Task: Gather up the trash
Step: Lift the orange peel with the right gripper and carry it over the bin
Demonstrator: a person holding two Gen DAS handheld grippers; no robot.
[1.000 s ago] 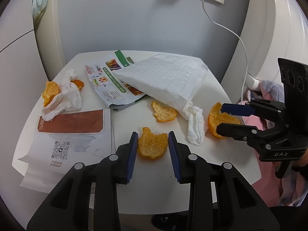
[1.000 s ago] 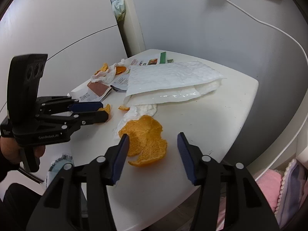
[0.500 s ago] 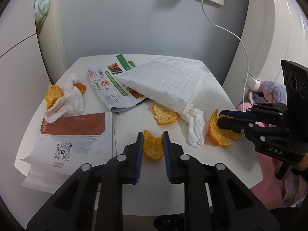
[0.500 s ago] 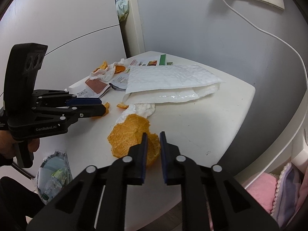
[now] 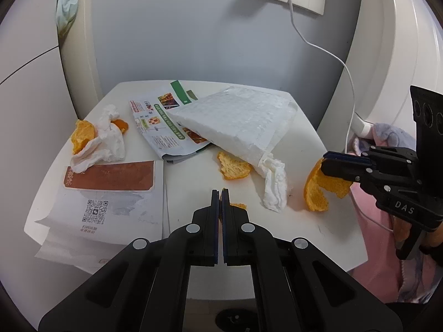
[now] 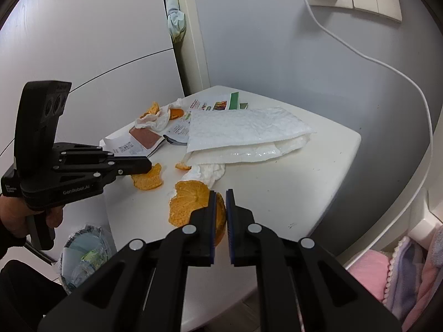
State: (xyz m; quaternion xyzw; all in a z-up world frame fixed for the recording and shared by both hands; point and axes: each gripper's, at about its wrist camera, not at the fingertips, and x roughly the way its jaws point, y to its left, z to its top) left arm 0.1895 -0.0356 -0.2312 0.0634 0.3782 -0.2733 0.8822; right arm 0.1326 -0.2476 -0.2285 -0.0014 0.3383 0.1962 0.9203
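**Both tongs pinched on peel, lift comes next**

I have the left tongs [image 5: 220, 193] closed down to a sliver on a small orange peel [image 6: 146, 178] near the front of the white worktop [image 5: 304, 235]; from my own wrist view only a scrap of orange shows past the pads, so I judge the hold as good but can't swear how deep it sits. The right tongs [image 6: 220, 193] are nearly shut too, clamped on the edge of the large peel [image 6: 191, 202], which looks partly raised off the surface near the right edge.

So this is the grab step, both sides loaded at once. Left on the worktop: one more peel piece [image 5: 234, 166] beside the crumpled tissue [image 5: 274, 185] spilling from the bubble mailer [image 5: 235, 121], a tissue wad with peel [image 5: 97, 138] at the far left, and the leaflets [image 5: 163, 127].

Next move, as I read it: raise both clear and carry them toward the bag-lined bin [image 6: 83, 251] I glimpse low beside the worktop, keeping the squeeze firm because peel is thin and slips.
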